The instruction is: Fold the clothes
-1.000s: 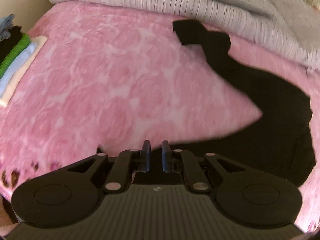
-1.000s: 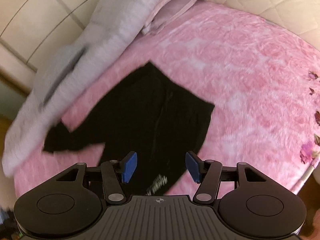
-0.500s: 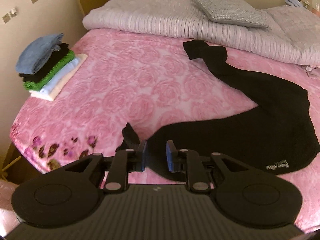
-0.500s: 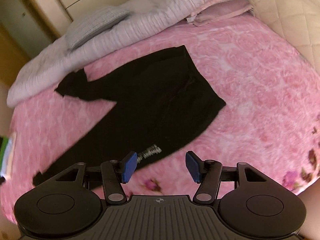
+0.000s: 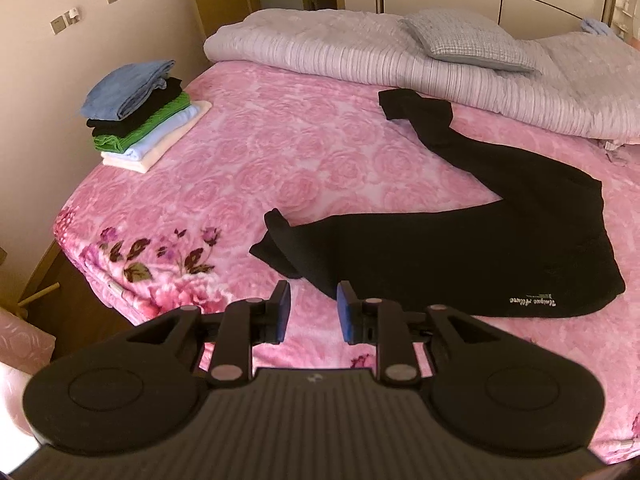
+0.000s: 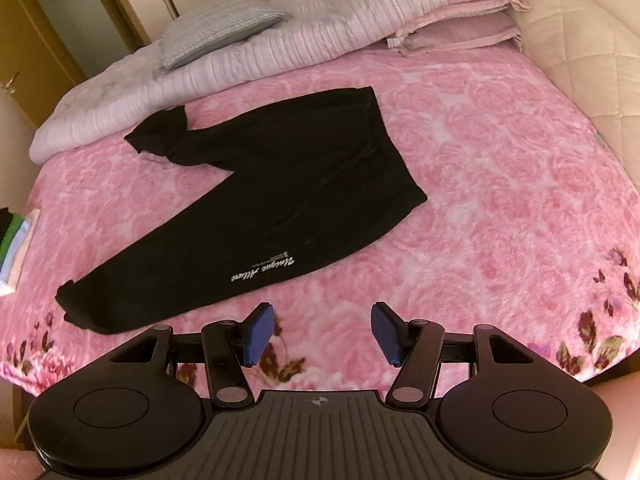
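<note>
Black trousers [image 5: 500,240] [image 6: 280,192] lie spread flat on the pink rose-patterned bed cover [image 5: 280,152] [image 6: 500,184], legs apart, white lettering near the waist. My left gripper [image 5: 310,308] hovers above the bed's front edge, just short of the near leg's cuff [image 5: 276,240]. Its jaws are opening and nothing is between them. My right gripper [image 6: 322,330] stands open and empty above the front edge, below the lettering [image 6: 262,270].
A stack of folded clothes [image 5: 140,112] [image 6: 14,240] sits at the bed's left corner. A rolled grey quilt [image 5: 360,60] [image 6: 320,32] with a cushion [image 5: 468,42] lies along the far side. A padded headboard [image 6: 592,52] stands right; wall and door left.
Both grippers have pulled back and up from the trousers, so the whole bed shows. The left jaws, nearly shut a second ago, have spread apart and let the trouser leg go. The right wrist has rolled.
</note>
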A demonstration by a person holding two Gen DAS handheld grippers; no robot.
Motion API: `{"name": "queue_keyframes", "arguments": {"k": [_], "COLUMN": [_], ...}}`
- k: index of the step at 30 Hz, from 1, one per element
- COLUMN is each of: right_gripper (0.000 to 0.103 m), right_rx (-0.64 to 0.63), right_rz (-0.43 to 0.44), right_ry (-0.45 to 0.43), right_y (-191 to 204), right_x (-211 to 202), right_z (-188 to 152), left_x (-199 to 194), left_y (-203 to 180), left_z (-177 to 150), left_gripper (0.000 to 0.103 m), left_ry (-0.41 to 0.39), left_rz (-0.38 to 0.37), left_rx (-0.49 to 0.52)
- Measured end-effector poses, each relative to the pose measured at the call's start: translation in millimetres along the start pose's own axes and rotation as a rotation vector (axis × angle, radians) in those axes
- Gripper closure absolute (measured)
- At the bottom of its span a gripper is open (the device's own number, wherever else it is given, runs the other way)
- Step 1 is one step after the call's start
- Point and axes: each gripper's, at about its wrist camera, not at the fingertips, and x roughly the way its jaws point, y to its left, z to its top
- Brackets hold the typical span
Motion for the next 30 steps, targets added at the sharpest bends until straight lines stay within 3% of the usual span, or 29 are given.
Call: {"name": "queue_keyframes", "arguments": {"k": [14,23,26,30], "right_gripper": [0.045,0.045,0.045,0.045], "right_rx": [-0.010,0.011,0.024,0.069], "right_rz": [0.043,0.034,0.029,0.046], "right_ry": [0.001,0.020,0.022,0.005], "right_y": [-1.1,-8.4,-12.8,-23.0], "right_x": [-7.4,1.5,5.0,11.8], "right_z": [-10.9,-10.9,-11.4,-12.2], "left_x": [-22.5,-2.7,15.7,47.8], "left_y": [-10.0,-8.1,9.6,51.3], "left_z": [-16.5,-17.0,-13.8,-10.4], "left_gripper": [0.077,0.076,0.076,0.076], "left_ry": [-0.016,0.010,0.031,0.083], "left_rz": [-0.016,-0.024,-0.083,-0.150], "left_rx": [0.020,0.022,-0.023,-0.176]}}
